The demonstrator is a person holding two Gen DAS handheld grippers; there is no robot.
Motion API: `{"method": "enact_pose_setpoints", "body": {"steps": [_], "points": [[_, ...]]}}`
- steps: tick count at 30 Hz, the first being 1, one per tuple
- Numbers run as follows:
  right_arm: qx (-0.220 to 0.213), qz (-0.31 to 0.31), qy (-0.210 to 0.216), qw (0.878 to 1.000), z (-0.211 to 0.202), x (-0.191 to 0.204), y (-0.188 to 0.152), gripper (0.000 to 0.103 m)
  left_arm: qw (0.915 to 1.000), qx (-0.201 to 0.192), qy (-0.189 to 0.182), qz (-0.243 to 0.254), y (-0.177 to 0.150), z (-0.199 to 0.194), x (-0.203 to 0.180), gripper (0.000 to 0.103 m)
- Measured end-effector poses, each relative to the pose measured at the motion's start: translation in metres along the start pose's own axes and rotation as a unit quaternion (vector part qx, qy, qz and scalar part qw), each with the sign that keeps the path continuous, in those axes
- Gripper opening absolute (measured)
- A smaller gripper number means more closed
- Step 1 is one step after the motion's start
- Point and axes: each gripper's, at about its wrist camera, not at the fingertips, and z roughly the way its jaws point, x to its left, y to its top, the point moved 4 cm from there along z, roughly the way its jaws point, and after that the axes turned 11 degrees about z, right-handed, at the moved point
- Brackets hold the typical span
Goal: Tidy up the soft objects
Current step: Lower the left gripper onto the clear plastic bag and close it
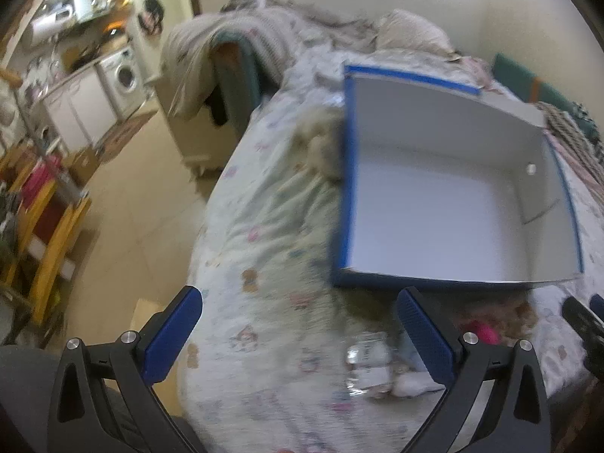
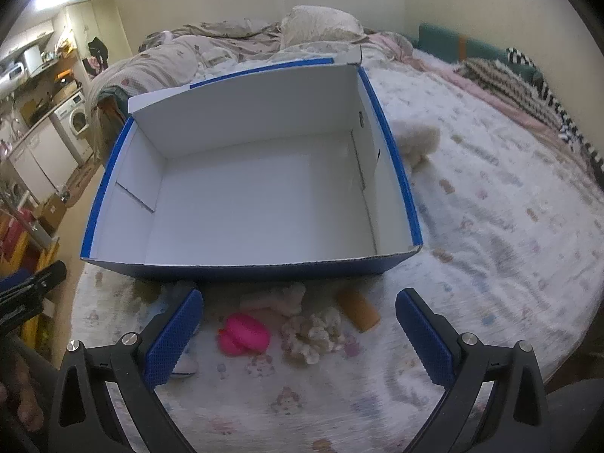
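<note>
A blue cardboard box (image 2: pixel 392 158) with a white, bare inside stands on the bed; it also shows in the left wrist view (image 1: pixel 349 188). In front of it lie a pink soft toy (image 2: pixel 243 334), a cream fluffy toy (image 2: pixel 311 334), a pale plush piece (image 2: pixel 279 298) and an orange roll (image 2: pixel 358 309). A fluffy white toy (image 2: pixel 415 139) lies right of the box. My right gripper (image 2: pixel 298 336) is open above the pink and cream toys. My left gripper (image 1: pixel 298 336) is open over the bedspread, near a clear wrapped item (image 1: pixel 368 362).
The patterned bedspread (image 2: pixel 490 226) covers the bed, with rumpled blankets and pillows (image 2: pixel 302 26) at its far end. The bed's left edge drops to the floor (image 1: pixel 143 207). A kitchen with a washing machine (image 1: pixel 124 71) and yellow shelves (image 1: pixel 49 234) lies to the left.
</note>
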Motion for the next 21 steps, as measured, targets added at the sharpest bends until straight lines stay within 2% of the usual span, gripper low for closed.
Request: {"method": "enact_pose_setpoints", "body": {"steps": [2,6,7,8,10,12,14,17,21], "points": [[0.009,0.001,0.014,1.000,0.002,0.001,0.000,0.103,0.9997,0.020,0.003,-0.011,-0.001,0.010,0.010,0.103],[0.020,-0.001,0.021,1.000,0.006,0.003,-0.001,0.103,0.9966,0.072,-0.030,-0.026,-0.011,0.034,0.016,0.102],[0.023,-0.001,0.021,1.000,0.008,0.004,-0.001,0.103,0.9946,0.087,-0.047,-0.029,-0.015,0.041,0.014,0.100],[0.026,-0.002,0.021,0.999,0.009,0.004,-0.002,0.103,0.9930,0.099,-0.058,-0.029,-0.019,0.046,0.013,0.093],[0.030,-0.003,0.023,0.999,0.010,0.004,-0.003,0.103,0.9872,0.132,-0.085,-0.025,-0.026,0.060,0.006,0.084],[0.032,-0.005,0.022,0.999,0.011,0.004,-0.004,0.103,0.9767,0.174,-0.122,-0.030,-0.037,0.076,-0.006,0.080],[0.035,-0.005,0.021,0.999,0.012,0.002,-0.004,0.103,0.9675,0.209,-0.139,-0.032,-0.046,0.092,-0.014,0.068],[0.040,-0.003,0.019,0.999,0.014,0.000,-0.003,0.103,0.9564,0.235,-0.166,-0.050,-0.051,0.109,-0.020,0.067],[0.043,0.001,0.018,0.999,0.015,-0.004,-0.003,0.103,0.9515,0.240,-0.182,-0.064,-0.049,0.121,-0.021,0.066]]}}
